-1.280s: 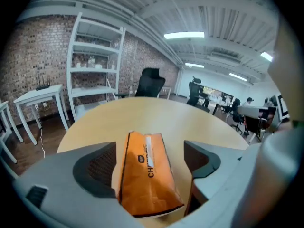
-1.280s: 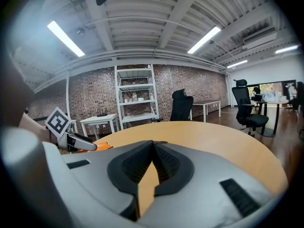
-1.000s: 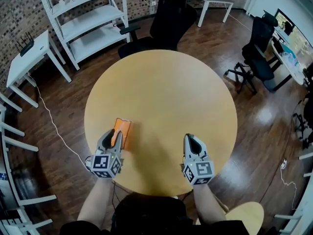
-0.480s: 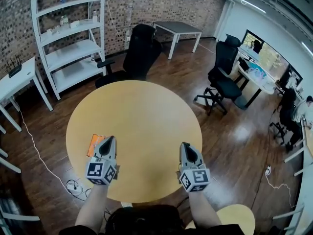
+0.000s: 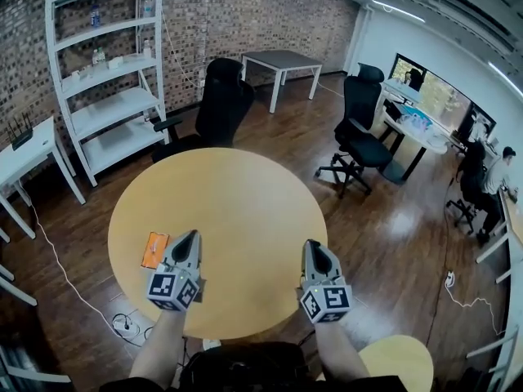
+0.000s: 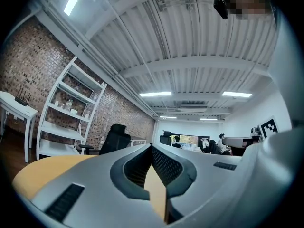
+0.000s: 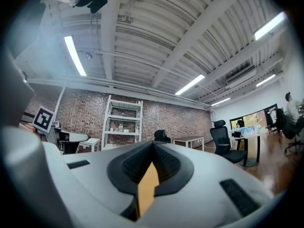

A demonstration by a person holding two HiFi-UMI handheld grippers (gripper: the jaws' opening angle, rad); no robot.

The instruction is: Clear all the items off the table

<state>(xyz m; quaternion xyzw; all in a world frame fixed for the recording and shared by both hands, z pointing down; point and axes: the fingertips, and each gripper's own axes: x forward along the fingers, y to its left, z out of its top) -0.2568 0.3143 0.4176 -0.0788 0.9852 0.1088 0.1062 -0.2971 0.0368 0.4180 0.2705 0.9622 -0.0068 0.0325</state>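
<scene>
Left tongs: my left gripper (image 5: pixel 189 240) has its jaws pressed together, tips meeting, with nothing pinched between them.
Right tongs: my right gripper (image 5: pixel 314 247) is also closed tip to tip and empty.
Task item: the flat orange rectangular packet (image 5: pixel 154 250) lies on the round light-wood table (image 5: pixel 237 186), close to its left edge as I see it from the head view.
Packet and left gripper: the packet sits just beside the left gripper's tip, on its outer side; I see no contact between them.
Gripper placement: both grippers hang over the near part of the table, well apart from each other, pointing away from me across it.
Gripper views: each looks out along its closed jaws at the room and ceiling.
Beyond the table: a black office chair (image 5: pixel 222 104) stands at the far side, and a white open shelf unit (image 5: pixel 106 80) stands against the brick wall (image 5: pixel 237 15).
</scene>
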